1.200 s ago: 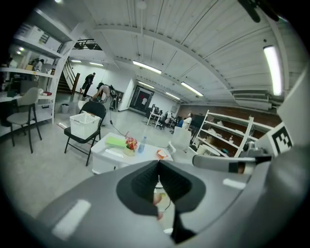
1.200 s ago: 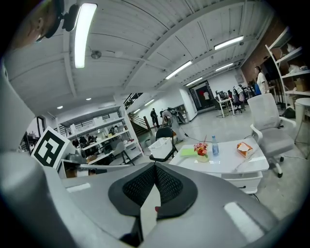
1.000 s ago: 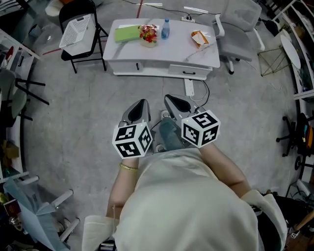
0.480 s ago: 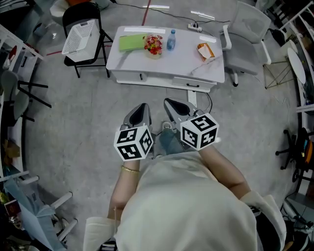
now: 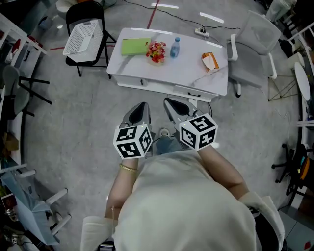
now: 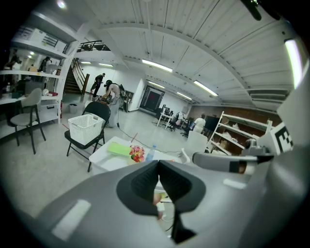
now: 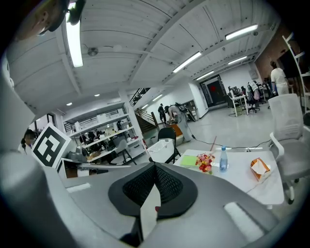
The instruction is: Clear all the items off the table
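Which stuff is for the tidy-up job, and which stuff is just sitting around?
For the job, all on the white table:
- green pad
- flowers
- water bottle
- orange packet

Just around:
- white basket on the black chair
- grey chair
- power strip on the floor
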Demonstrator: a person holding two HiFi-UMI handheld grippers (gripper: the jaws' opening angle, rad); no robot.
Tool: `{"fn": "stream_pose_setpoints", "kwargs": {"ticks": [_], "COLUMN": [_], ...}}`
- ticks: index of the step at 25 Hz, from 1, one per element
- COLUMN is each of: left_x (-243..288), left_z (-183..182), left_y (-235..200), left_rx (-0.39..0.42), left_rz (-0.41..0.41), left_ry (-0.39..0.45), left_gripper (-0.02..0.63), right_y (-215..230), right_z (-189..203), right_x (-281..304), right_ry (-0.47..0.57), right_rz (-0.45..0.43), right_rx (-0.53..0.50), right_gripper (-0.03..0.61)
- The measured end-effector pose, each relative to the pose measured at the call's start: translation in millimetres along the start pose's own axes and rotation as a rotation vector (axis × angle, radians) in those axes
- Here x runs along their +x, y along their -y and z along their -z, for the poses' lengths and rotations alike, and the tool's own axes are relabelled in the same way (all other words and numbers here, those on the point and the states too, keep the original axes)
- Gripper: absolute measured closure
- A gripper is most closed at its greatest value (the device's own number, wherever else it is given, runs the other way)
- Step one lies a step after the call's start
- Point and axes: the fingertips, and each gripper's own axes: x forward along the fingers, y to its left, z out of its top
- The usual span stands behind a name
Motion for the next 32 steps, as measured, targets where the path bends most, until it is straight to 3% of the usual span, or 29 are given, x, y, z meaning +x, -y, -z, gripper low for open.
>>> {"fn": "stream_pose_setpoints", "kwargs": {"ticks": [19,32], "left_x": [83,118], "left_z": [-34,-48], "left_y": [13,-23], "left_rx": [0.052,0.049], "left_rz": [-0.014,-0.022], "left_ry": [-0.015,-0.043], "left_gripper": [0.604,0.604], "right_y": [81,104], "right_z": [-24,-30], "right_x": [39,82], "right_ry": [-0.029,-0.052], "right_rz": [-0.012,0.019], "right_rx": [0.005,0.012], "right_gripper": [0.581,0.581]}}
